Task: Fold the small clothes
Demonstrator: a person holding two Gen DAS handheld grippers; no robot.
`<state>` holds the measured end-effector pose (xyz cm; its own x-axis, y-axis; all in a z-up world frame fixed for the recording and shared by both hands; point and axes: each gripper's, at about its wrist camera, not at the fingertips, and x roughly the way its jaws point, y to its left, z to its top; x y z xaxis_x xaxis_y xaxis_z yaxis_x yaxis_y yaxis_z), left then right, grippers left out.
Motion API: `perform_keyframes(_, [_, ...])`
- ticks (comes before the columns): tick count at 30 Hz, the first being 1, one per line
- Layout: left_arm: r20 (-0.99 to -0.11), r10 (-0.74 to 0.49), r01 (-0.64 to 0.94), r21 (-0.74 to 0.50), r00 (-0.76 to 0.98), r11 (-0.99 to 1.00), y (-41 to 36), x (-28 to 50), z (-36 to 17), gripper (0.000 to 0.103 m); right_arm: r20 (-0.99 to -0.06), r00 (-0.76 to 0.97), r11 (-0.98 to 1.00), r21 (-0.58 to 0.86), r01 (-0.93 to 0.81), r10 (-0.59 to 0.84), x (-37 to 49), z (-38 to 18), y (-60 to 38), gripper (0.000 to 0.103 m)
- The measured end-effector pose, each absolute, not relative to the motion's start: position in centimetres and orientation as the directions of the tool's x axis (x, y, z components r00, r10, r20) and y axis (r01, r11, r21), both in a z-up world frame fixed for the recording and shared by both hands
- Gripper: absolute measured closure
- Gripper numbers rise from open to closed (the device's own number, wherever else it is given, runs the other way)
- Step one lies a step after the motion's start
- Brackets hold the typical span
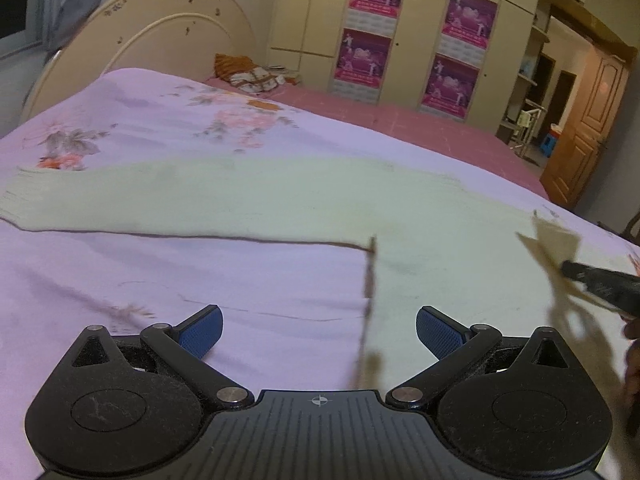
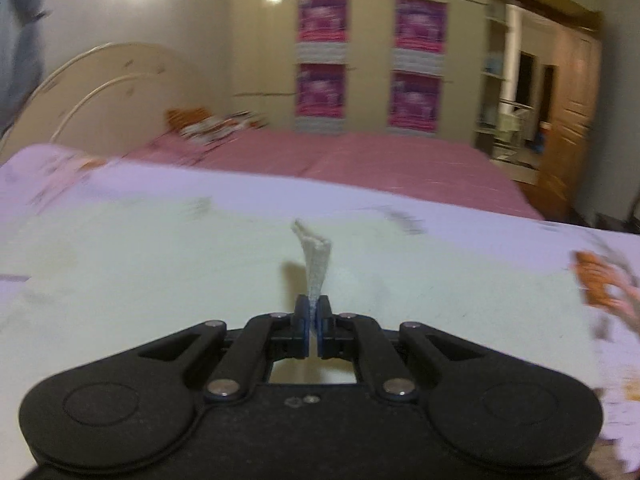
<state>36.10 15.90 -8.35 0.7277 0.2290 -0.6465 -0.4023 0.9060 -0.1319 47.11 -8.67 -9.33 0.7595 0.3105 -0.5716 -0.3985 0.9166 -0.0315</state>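
Note:
A pale green knitted sweater (image 1: 280,200) lies spread on the lilac floral bedsheet (image 1: 120,280), one sleeve stretched to the left. My left gripper (image 1: 318,330) is open and empty, low over the sheet beside the sweater's side edge. My right gripper (image 2: 313,316) is shut on a pinched fold of the sweater (image 2: 316,260), which stands up between the pads above the flat garment (image 2: 160,272). In the left wrist view the right gripper (image 1: 600,284) shows at the far right, holding up that piece of fabric (image 1: 556,240).
A cream headboard (image 1: 132,40) stands at the back left. A pink bed (image 1: 400,128) with crumpled cloth (image 1: 252,76) lies beyond. Wardrobes with pink posters (image 1: 368,32) line the far wall, and a wooden door (image 1: 588,128) is at the right.

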Motion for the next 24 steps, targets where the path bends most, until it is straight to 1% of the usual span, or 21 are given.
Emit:
perform_keyframes(4, [-0.639,0.222,-0.409,-0.16,0.736,0.898,16.8,36.5,-8.2,0.0,-0.588,0.727,0.886,-0.036,-0.462,0.355,46.7,-10.2,-5.3,0.098])
perform_keyframes(6, [-0.635,0.196,-0.4,-0.195,0.747,0.895,16.9,37.2,-8.1,0.001,-0.601,0.702,0.863,-0.039,-0.504,0.383,46.5,-10.5,-4.3,0.084])
perform_keyframes(8, [-0.623,0.15,-0.367,-0.235,0.768,0.9,16.1,38.6,-8.0,0.001,-0.58,0.716,0.857,-0.056,-0.512,0.39,45.8,-10.0,-4.7,0.068])
perform_keyframes(9, [-0.617,0.123,-0.344,-0.254,0.777,0.904,15.5,39.5,-8.1,0.009,-0.559,0.731,0.864,-0.047,-0.501,0.393,45.6,-9.3,-5.8,0.067])
perform_keyframes(10, [-0.608,0.078,-0.306,-0.281,0.79,0.909,14.6,40.8,-8.2,0.023,-0.548,0.739,0.872,-0.034,-0.488,0.392,45.2,-8.8,-6.8,0.069])
perform_keyframes(11, [-0.615,0.015,-0.261,-0.313,0.788,0.913,13.7,42.5,-8.5,0.05,-0.545,0.747,0.883,-0.024,-0.468,0.381,45.0,-8.4,-8.0,0.07])
perform_keyframes(12, [-0.625,-0.044,-0.227,-0.347,0.779,0.91,12.8,44.1,-8.9,0.058,-0.544,0.759,0.9,-0.018,-0.436,0.357,44.8,-8.1,-9.4,0.071])
perform_keyframes(14, [-0.622,-0.124,-0.18,-0.403,0.773,0.897,11.0,46.8,-9.7,0.058,-0.546,0.771,0.922,0.007,-0.387,0.328,44.3,-7.7,-12.0,0.071])
perform_keyframes(16, [-0.644,-0.194,-0.156,-0.445,0.74,0.882,9.4,50.0,-11.1,0.057,-0.548,0.78,0.936,0.016,-0.351,0.302,43.7,-7.8,-13.9,0.071])
perform_keyframes(20, [-0.642,-0.235,-0.152,-0.487,0.729,0.86,7.3,54.2,-12.7,0.057,-0.55,0.796,0.956,0.011,-0.294,0.251,42.9,-7.5,-17.2,0.071])
perform_keyframes(21, [-0.639,-0.243,-0.146,-0.492,0.73,0.858,6.9,55.0,-13.0,0.059,-0.549,0.801,0.96,0.013,-0.278,0.24,42.6,-7.5,-17.9,0.071])
perform_keyframes(22, [-0.637,-0.247,-0.138,-0.492,0.731,0.86,6.6,55.9,-13.3,0.067,-0.549,0.804,0.964,0.017,-0.265,0.231,42.3,-7.7,-18.3,0.071])
perform_keyframes(23, [-0.639,-0.247,-0.133,-0.485,0.728,0.864,6.4,56.4,-13.5,0.1,-0.551,0.805,0.968,0.025,-0.249,0.221,42.1,-7.8,-19.1,0.071])
perform_keyframes(24, [-0.646,-0.248,-0.133,-0.482,0.722,0.866,6.2,57.0,-13.7,0.1,-0.552,0.806,0.972,0.033,-0.234,0.213,42.0,-7.8,-19.7,0.071])
